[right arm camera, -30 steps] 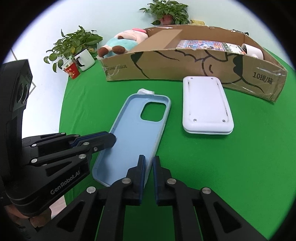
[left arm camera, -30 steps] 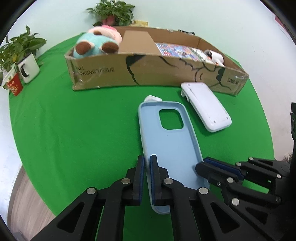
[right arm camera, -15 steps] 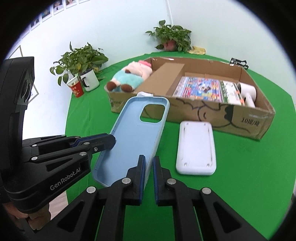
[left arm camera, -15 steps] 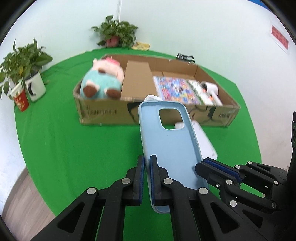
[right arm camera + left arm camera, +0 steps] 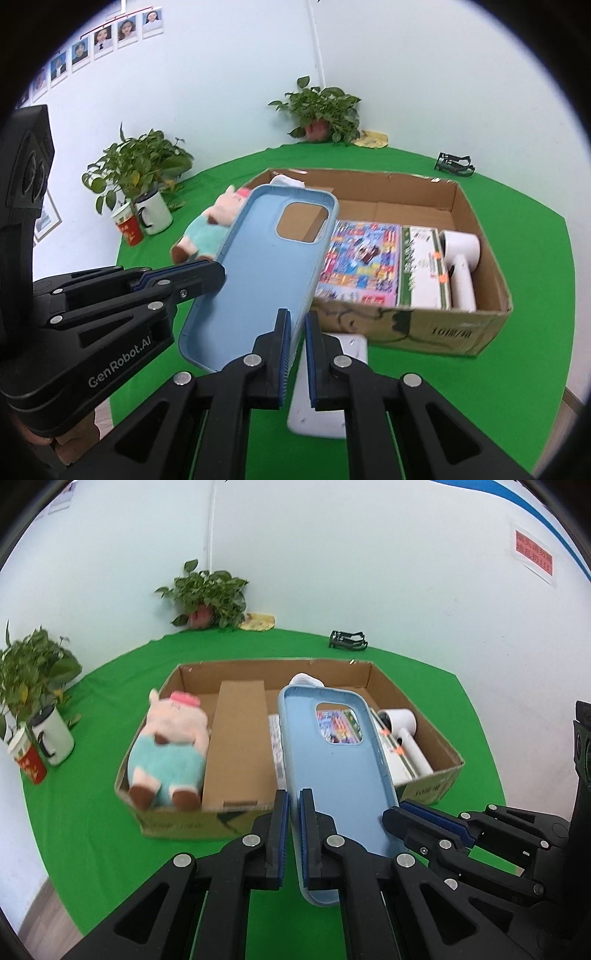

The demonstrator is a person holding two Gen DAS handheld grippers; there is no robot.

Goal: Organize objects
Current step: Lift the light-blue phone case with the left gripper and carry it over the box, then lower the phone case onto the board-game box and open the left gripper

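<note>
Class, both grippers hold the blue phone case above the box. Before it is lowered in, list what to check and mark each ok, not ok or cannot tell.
1. Left gripper shut on the case edge: ok.
2. Right gripper shut on the opposite edge: ok.
3. Case lifted off the table: ok.
4. Box open on top: ok.
5. Free spot inside, beside the plush and books: cannot tell.

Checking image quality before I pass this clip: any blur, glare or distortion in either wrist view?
Left wrist: strong fisheye bend, dark vignette corners; left potted plant slightly smeared, phone case fairly sharp, lighting even, no glare. Right wrist: same barrel distortion; cardboard box front print blurred, white device under the tongs soft, wall photos too small to read.
</note>
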